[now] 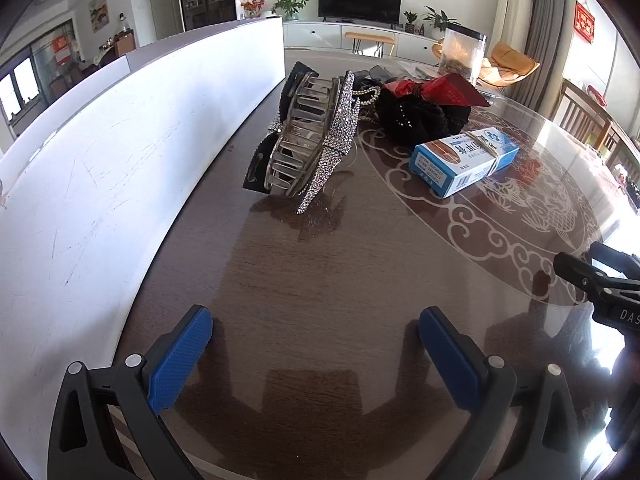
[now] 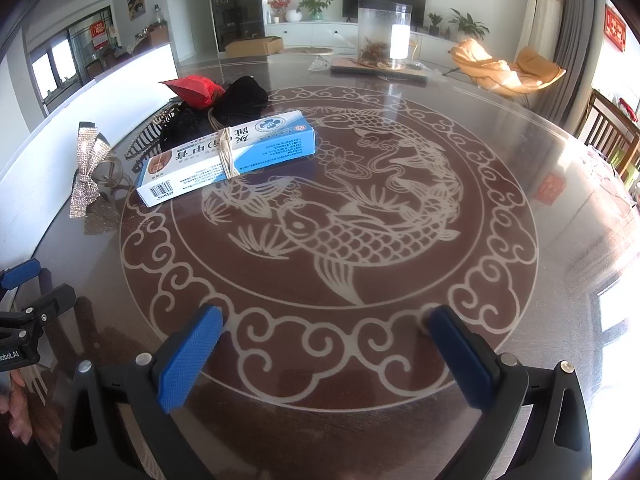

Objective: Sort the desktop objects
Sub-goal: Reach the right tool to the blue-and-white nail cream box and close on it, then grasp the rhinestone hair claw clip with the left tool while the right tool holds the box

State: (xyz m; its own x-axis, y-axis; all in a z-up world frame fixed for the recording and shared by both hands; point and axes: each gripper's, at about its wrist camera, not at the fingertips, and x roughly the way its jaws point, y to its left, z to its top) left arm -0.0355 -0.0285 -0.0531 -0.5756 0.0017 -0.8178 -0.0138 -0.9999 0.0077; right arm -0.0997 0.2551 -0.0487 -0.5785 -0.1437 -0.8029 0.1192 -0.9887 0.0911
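A rhinestone bow hair claw (image 1: pixel 316 140) stands on the dark round table (image 1: pixel 320 272), straight ahead of my left gripper (image 1: pixel 316 324), which is open and empty. Behind it lie a black fabric heap with a red piece (image 1: pixel 424 108) and a blue-and-white box bound with rubber bands (image 1: pixel 466 160). In the right wrist view the box (image 2: pixel 228 156) lies at the upper left, the bow claw (image 2: pixel 90 168) further left, the black and red heap (image 2: pixel 216 104) behind. My right gripper (image 2: pixel 326 320) is open and empty over the fish pattern.
A long white panel (image 1: pixel 100 152) runs along the table's left side. A clear jar (image 2: pixel 384 34) stands on a flat board at the table's far edge. The right gripper's body (image 1: pixel 604 280) shows at the left view's right edge. Chairs stand at the right.
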